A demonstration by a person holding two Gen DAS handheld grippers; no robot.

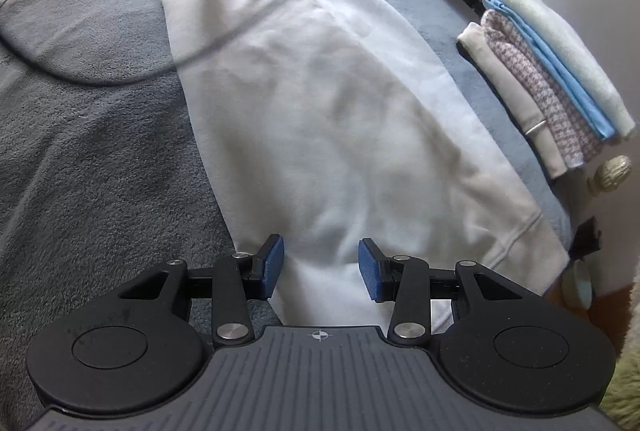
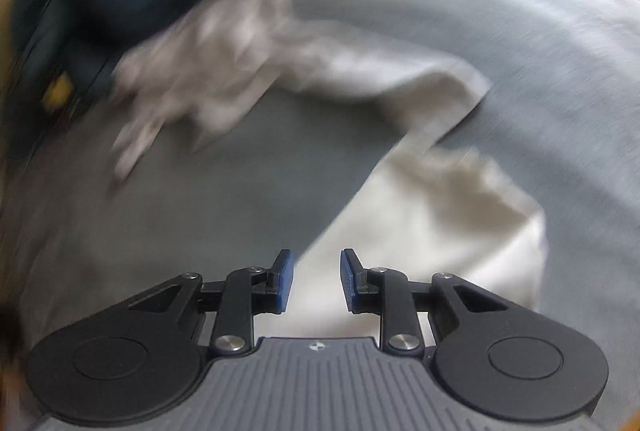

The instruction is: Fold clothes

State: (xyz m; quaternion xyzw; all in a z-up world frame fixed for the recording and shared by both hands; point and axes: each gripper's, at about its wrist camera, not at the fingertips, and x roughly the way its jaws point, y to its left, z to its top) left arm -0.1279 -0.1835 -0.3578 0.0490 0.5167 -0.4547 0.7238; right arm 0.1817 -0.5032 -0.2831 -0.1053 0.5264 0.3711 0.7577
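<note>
Garment (image 1: pixel 320 103), white and spread lengthwise on the grey bed cover (image 1: pixel 92 135), runs straight ahead from the left gripper (image 1: pixel 321 269), jaws parted and empty over its near hem; right gripper (image 2: pixel 316 281), likewise released, overhangs its blurred edge.

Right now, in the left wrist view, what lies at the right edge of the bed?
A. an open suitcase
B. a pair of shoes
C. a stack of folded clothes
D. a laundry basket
C: a stack of folded clothes lies there, with cream, pink houndstooth, blue and pale layers, to the right of the white garment.
</note>
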